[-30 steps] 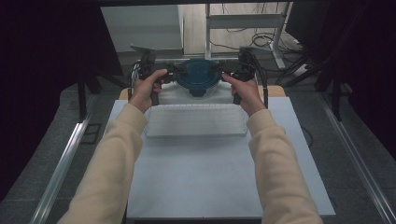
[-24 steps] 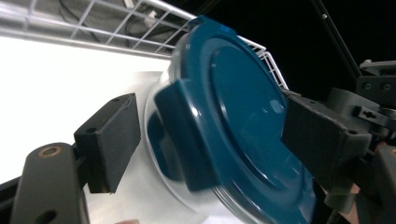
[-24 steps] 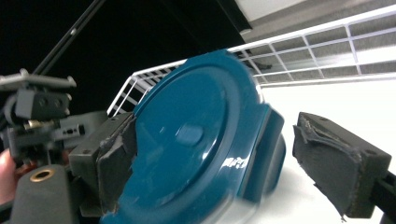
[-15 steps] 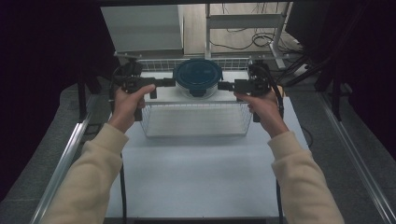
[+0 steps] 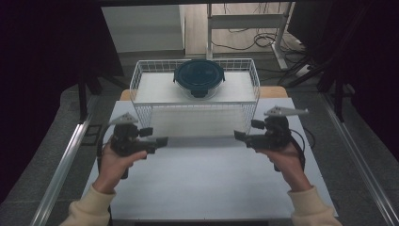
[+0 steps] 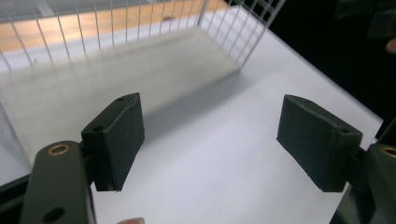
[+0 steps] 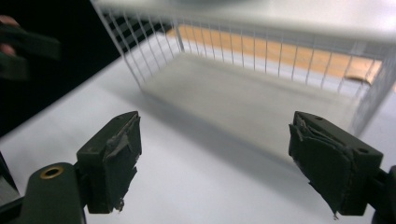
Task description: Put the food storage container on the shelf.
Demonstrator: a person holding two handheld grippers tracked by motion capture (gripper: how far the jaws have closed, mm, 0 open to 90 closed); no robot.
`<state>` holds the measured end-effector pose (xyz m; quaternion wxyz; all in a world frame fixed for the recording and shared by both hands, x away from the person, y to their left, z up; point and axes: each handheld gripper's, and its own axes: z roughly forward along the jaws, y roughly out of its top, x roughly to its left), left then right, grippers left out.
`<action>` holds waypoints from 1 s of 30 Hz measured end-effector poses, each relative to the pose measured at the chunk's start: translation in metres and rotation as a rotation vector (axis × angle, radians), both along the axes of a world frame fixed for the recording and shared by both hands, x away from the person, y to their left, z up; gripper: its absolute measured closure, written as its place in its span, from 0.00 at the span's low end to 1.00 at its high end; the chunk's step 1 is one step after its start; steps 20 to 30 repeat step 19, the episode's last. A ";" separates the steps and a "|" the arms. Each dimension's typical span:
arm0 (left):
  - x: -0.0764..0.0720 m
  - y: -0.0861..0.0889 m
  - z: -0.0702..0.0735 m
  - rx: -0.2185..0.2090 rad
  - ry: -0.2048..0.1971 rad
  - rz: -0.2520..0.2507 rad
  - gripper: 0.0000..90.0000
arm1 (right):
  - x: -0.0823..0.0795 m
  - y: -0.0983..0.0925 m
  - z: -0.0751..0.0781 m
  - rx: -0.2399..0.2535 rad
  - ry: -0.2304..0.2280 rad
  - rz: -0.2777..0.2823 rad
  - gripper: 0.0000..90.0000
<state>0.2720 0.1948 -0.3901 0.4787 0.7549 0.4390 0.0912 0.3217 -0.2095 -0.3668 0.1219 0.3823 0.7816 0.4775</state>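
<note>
White wire basket (image 5: pixel 195 101) at desk's (image 5: pixel 202 188) far edge, long axis running left-right, open side up; blue-lidded round container (image 5: pixel 199 77) inside; left gripper (image 5: pixel 157 141) and right gripper (image 5: pixel 240 136) just short of it, jaws apart, empty, left's just narrowing.

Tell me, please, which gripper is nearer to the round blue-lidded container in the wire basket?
Neither clearly: the left gripper and right gripper sit about equally far from the container, both in front of the basket, one toward each front corner, jaws open.
</note>
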 end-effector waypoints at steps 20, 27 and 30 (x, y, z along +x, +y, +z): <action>-0.036 0.007 -0.070 0.058 0.073 0.029 0.26 | -0.042 -0.019 -0.074 -0.075 0.061 -0.011 0.20; -0.036 0.007 -0.070 0.058 0.073 0.029 0.26 | -0.042 -0.019 -0.074 -0.075 0.061 -0.011 0.20; -0.036 0.007 -0.070 0.058 0.073 0.029 0.26 | -0.042 -0.019 -0.074 -0.075 0.061 -0.011 0.20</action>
